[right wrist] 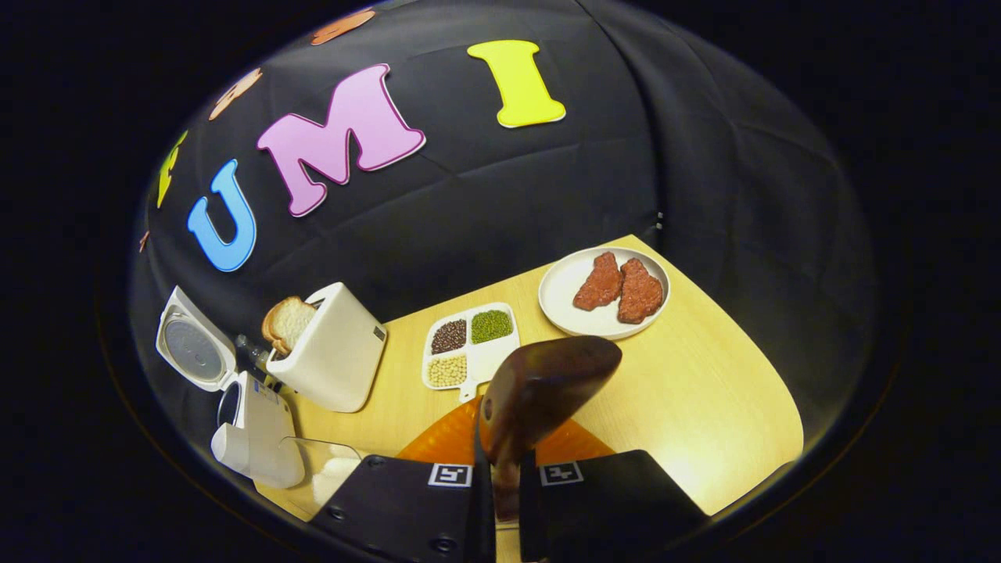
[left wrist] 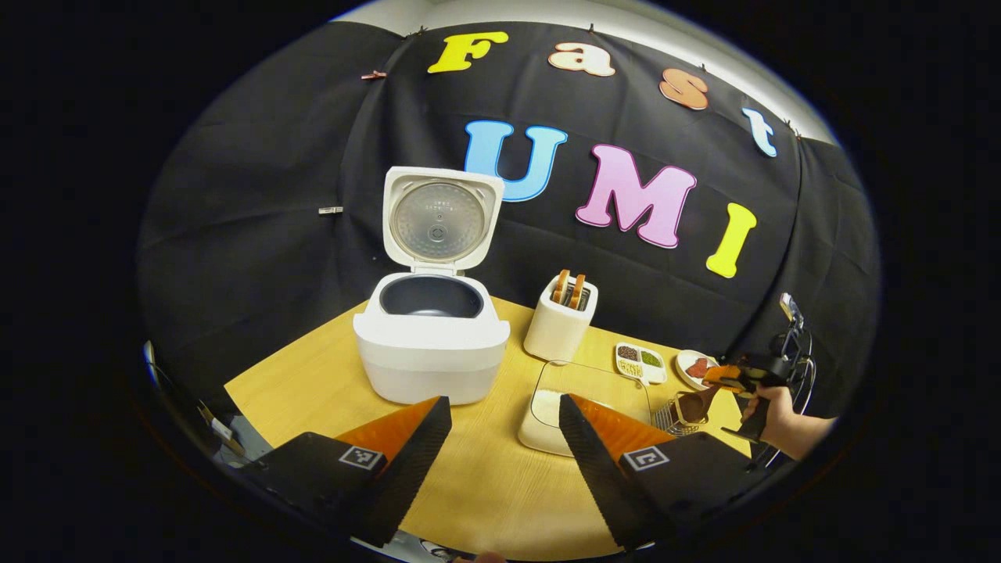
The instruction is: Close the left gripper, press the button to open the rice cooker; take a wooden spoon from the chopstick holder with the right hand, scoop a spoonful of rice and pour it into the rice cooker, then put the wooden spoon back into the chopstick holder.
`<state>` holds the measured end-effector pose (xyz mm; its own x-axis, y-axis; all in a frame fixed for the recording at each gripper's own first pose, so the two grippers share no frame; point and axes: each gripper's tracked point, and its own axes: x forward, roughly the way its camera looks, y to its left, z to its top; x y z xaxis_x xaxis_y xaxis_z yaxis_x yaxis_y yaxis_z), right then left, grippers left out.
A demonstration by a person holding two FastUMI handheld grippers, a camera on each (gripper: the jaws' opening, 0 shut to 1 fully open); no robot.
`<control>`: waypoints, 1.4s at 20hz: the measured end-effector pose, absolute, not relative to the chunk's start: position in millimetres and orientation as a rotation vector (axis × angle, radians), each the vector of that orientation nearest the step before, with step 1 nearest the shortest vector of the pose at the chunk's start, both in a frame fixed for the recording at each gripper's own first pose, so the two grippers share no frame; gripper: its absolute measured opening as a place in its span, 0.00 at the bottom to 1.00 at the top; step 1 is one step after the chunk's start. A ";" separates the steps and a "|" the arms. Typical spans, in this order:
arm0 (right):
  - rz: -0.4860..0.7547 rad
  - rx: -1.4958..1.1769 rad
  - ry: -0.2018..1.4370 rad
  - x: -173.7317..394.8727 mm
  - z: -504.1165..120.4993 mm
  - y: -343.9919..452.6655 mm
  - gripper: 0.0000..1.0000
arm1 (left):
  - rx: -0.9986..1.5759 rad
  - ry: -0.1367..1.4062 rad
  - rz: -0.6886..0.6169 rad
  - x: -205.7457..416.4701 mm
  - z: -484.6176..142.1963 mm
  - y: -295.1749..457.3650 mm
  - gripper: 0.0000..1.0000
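White rice cooker [left wrist: 431, 344] — lid up; wooden spoon [right wrist: 539, 391] gripped.

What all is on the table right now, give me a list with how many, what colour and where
rice cooker: 1, white, lid up, table's left
toaster: 1, white, bread in its slots, beside the cooker
clear container: 1, white rice inside, front of the toaster
divided dish: 1, white, brown, green and pale grains
plate: 1, white, two red-brown pieces
wire holder: 1, metal, near the right gripper
wooden spoon: 1, dark brown, in the right gripper
table: 1, light wood
left gripper: open
right gripper: shut on the spoon
hand: 1, holding the right gripper
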<state>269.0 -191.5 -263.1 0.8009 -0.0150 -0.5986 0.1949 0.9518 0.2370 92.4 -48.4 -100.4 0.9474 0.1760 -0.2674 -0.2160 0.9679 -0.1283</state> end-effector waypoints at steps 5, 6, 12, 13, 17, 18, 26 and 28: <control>-0.103 0.239 0.563 253.1 -211.9 -169.1 0.16 | -0.114 0.217 0.159 76.4 -90.3 -29.3 0.96; -0.097 0.236 0.552 249.7 -202.7 -160.5 0.16 | -0.072 0.216 0.162 72.7 -90.9 -21.2 0.96; -0.041 0.210 0.480 239.0 -158.1 -106.6 0.12 | -0.043 0.212 0.095 52.6 -95.3 -4.9 0.96; -0.032 0.203 0.475 237.5 -155.1 -97.6 0.16 | -0.046 0.217 0.083 50.7 -98.6 -2.2 0.96; 0.009 0.143 0.467 234.8 -154.3 -61.4 0.16 | -0.054 0.224 0.050 47.1 -105.5 8.6 0.96; 0.016 0.129 0.474 234.3 -158.5 -54.2 0.16 | -0.058 0.225 0.045 46.4 -106.5 11.3 0.96; 0.067 0.044 0.534 239.0 -228.9 -1.0 0.16 | -0.099 0.298 0.022 50.6 -135.0 37.1 0.96; 0.063 0.016 0.532 243.7 -249.7 4.2 0.16 | -0.098 0.331 0.018 53.4 -146.9 44.1 0.96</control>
<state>243.7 4.2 -249.7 0.8596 0.0646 -0.5068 -0.0561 0.9979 0.0321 53.4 44.1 -146.9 0.9456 0.0014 -0.3252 -0.0334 0.9951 -0.0931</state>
